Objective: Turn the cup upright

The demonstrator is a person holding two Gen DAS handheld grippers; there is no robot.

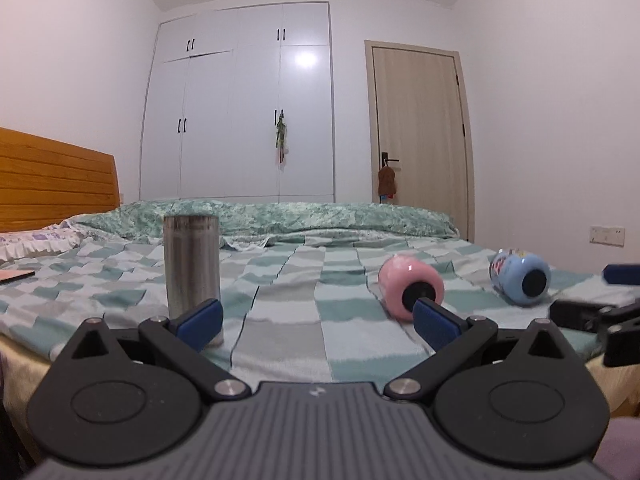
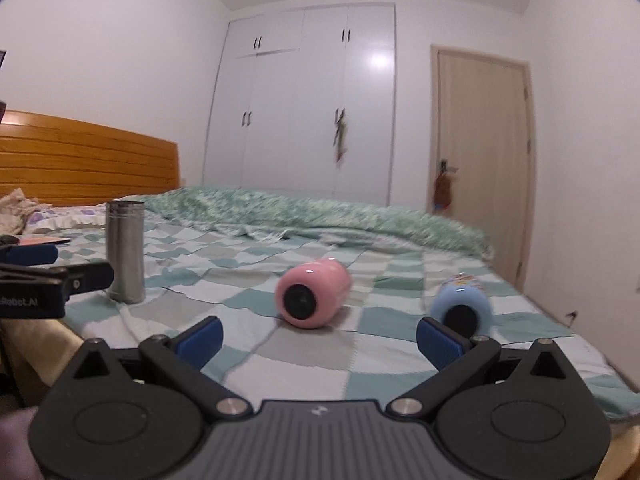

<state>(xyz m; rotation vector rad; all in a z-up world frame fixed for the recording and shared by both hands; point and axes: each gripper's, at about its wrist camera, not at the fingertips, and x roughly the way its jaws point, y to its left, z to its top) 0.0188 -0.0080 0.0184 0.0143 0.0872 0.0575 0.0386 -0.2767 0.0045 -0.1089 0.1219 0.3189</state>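
Note:
A pink cup [image 1: 410, 285] lies on its side on the checkered bedspread, its dark end toward me; it also shows in the right wrist view [image 2: 314, 294]. A blue cup [image 1: 520, 277] lies on its side further right, and shows in the right wrist view [image 2: 462, 304]. A steel cup [image 1: 192, 266] stands upright at the left, also seen in the right wrist view [image 2: 125, 251]. My left gripper [image 1: 318, 322] is open and empty, between the steel and pink cups. My right gripper [image 2: 319, 340] is open and empty, short of the pink and blue cups.
The bed [image 1: 304, 320] has a green quilt [image 1: 280, 218] bunched along its far side and a wooden headboard [image 1: 56, 176] at the left. A flat pink item [image 1: 14, 276] lies at the left. A wardrobe [image 1: 240, 100] and a door [image 1: 418, 132] stand behind.

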